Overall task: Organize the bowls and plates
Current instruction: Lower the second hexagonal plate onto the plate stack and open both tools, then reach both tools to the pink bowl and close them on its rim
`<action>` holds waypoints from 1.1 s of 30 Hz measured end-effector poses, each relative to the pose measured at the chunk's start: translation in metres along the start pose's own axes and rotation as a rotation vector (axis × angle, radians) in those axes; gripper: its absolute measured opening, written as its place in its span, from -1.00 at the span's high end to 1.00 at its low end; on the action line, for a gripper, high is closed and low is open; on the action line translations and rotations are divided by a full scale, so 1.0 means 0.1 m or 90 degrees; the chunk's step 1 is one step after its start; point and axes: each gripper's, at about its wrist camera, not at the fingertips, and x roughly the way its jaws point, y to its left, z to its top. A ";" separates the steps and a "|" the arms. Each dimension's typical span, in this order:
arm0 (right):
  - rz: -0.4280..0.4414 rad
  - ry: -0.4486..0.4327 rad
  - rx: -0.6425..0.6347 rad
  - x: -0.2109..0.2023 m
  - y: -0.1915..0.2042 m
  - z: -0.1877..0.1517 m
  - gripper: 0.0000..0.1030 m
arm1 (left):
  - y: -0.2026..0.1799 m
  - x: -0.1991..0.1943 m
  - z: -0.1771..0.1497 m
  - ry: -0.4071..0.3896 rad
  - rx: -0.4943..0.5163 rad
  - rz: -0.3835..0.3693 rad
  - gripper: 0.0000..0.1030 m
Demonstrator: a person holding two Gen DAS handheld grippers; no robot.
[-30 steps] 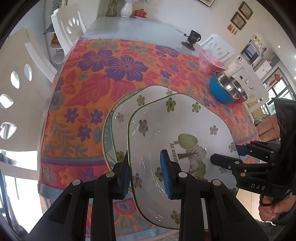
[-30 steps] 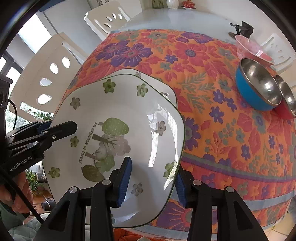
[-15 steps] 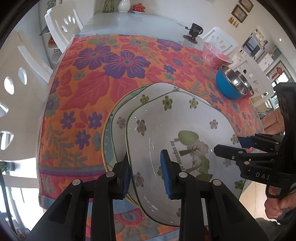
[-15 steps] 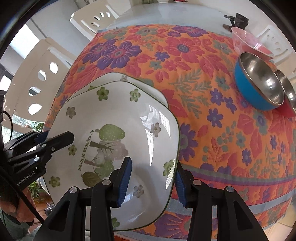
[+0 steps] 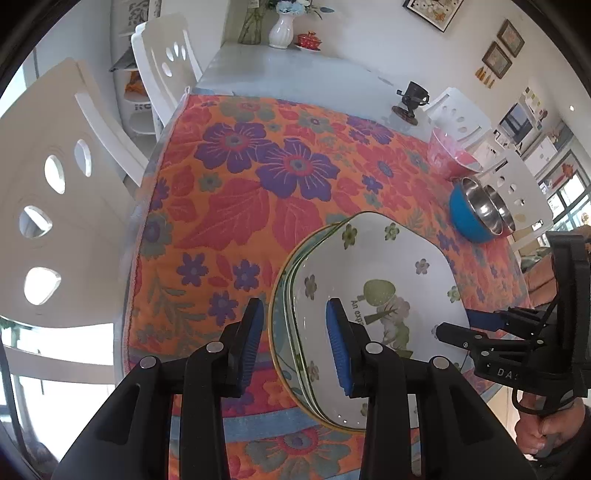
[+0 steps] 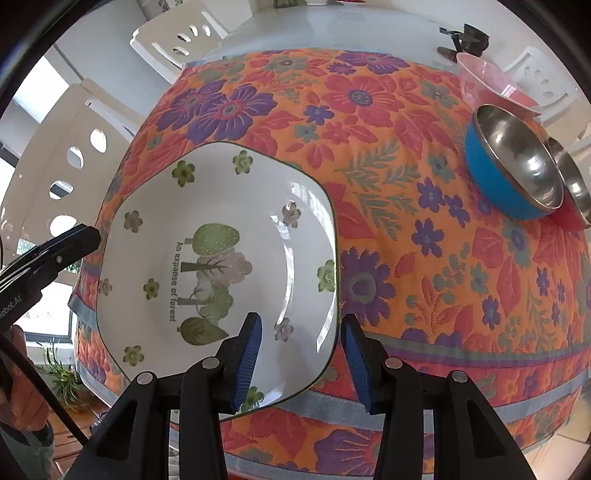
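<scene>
Several plates lay in one stack near the front edge of the desk, on a cloth with orange, red and purple flowers. The top plate was white with rounded corners, small green flowers around its rim and a print of trees with the words "An expanse of forest" in the middle. Under it, the left wrist view showed the rims of further plates, the lowest one with a yellow edge. The left hand-held gripper stood over the left side of the stack with one blue pad outside the rims and the other above the inside of the top plate; its jaws had just been opening and stood spread, with a gap between each pad and the plates. The right hand-held gripper pinched the right rim of the top plate, one pad inside the plate and one outside. Well apart, at the right side of the cloth, stood a blue bowl with a steel inside, touching a second steel bowl, and a pink bowl just behind them. White chairs stood around the desk, and a white vase stood at its far end.
</scene>
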 end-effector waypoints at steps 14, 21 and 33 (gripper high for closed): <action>-0.020 -0.015 -0.023 0.01 0.25 0.01 0.06 | 0.08 -0.05 0.08 -0.014 -0.020 0.003 0.37; -0.006 -0.058 0.000 -0.30 0.12 -0.03 0.06 | -0.04 -0.26 0.23 -0.055 -0.004 -0.004 0.37; 0.006 -0.180 0.015 -1.08 -0.34 0.12 -0.02 | -0.81 -0.73 0.76 -0.165 0.054 -0.056 0.37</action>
